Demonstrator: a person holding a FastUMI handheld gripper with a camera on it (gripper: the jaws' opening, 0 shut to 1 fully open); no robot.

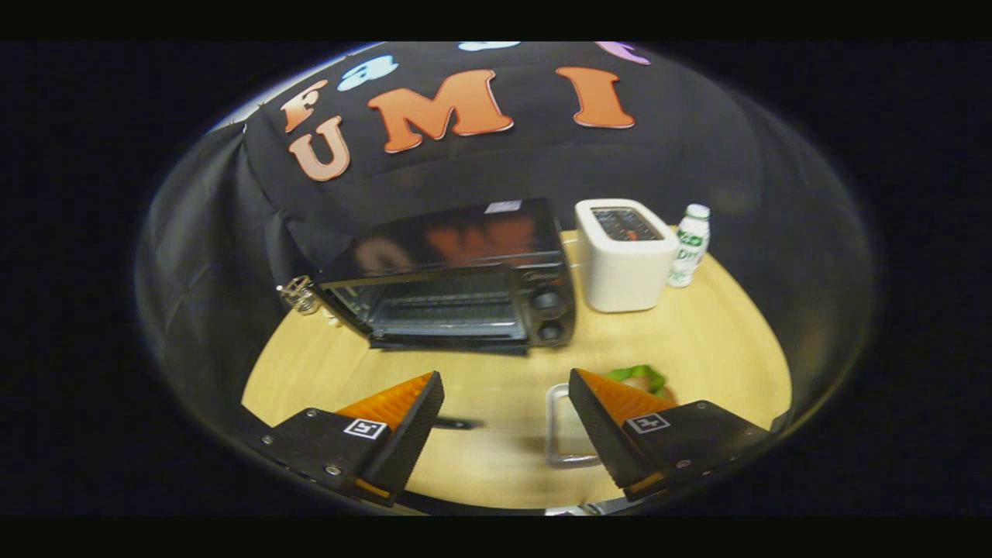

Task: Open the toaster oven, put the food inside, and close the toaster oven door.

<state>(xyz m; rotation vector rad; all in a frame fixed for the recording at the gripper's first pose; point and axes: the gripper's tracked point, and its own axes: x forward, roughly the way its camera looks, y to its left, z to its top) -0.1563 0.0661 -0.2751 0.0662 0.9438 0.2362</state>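
Two fingers of the hand-held gripper (505, 422) stand spread wide apart at the bottom of the frame, holding nothing, with bare table (697, 341) between them. Just beside the right-hand finger, partly hidden behind it, lies a clear tray (559, 434) carrying the food (640, 377), of which a green leaf and a pale filling show. A small dark object (457, 423), too blurred to identify, lies close to the left-hand finger. Further back, at the centre of the frame, the toaster oven (457, 279) sits with its door (449, 342) dropped open toward the camera, the rack visible inside. To its right stand a white toaster (624, 260) and a small white bottle (690, 246); a small metal object (299, 294) rests at the oven's left corner. Judged from this scene, the opening step is done; picking up the food, loading it and shutting the door all remain.
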